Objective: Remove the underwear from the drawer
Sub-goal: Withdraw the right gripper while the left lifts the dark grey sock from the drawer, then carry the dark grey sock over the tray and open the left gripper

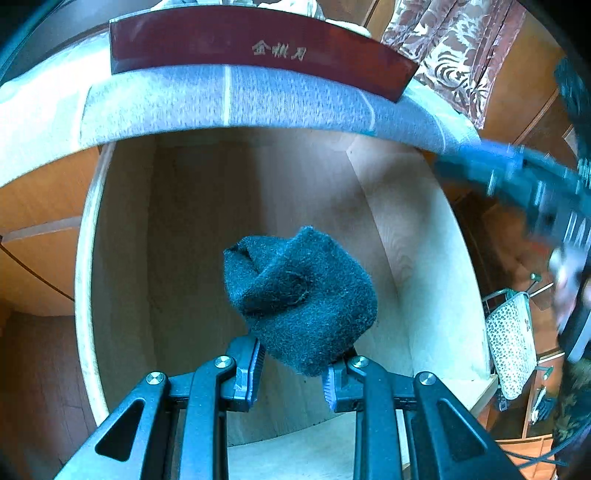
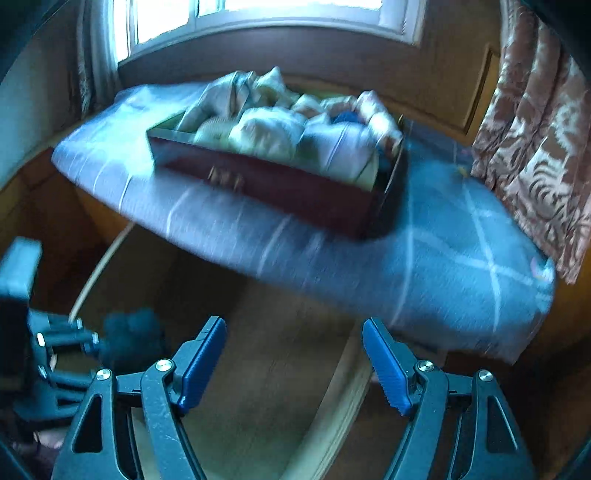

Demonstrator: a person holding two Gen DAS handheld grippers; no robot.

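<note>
A dark, fuzzy bundle of underwear [image 1: 301, 295] hangs between the pads of my left gripper [image 1: 293, 369], which is shut on its lower end above the open wooden drawer [image 1: 424, 258]. The drawer's pale floor and walls show bare beneath it. In the right wrist view the same dark bundle [image 2: 131, 339] appears at lower left, held by the left gripper [image 2: 88, 341]. My right gripper [image 2: 295, 354] stands open with nothing between its blue pads [image 2: 205, 363], above the drawer's right side [image 2: 280, 369]. It shows as a blurred dark shape [image 1: 535, 192] at the right edge of the left wrist view.
A dark red box [image 2: 280, 184] filled with folded light clothes sits on the blue-grey cloth [image 2: 461, 258] covering the cabinet top above the drawer. A patterned curtain [image 2: 546, 155] hangs at the right and a window [image 2: 258, 11] is behind. A spotted bag [image 1: 511, 350] stands low right.
</note>
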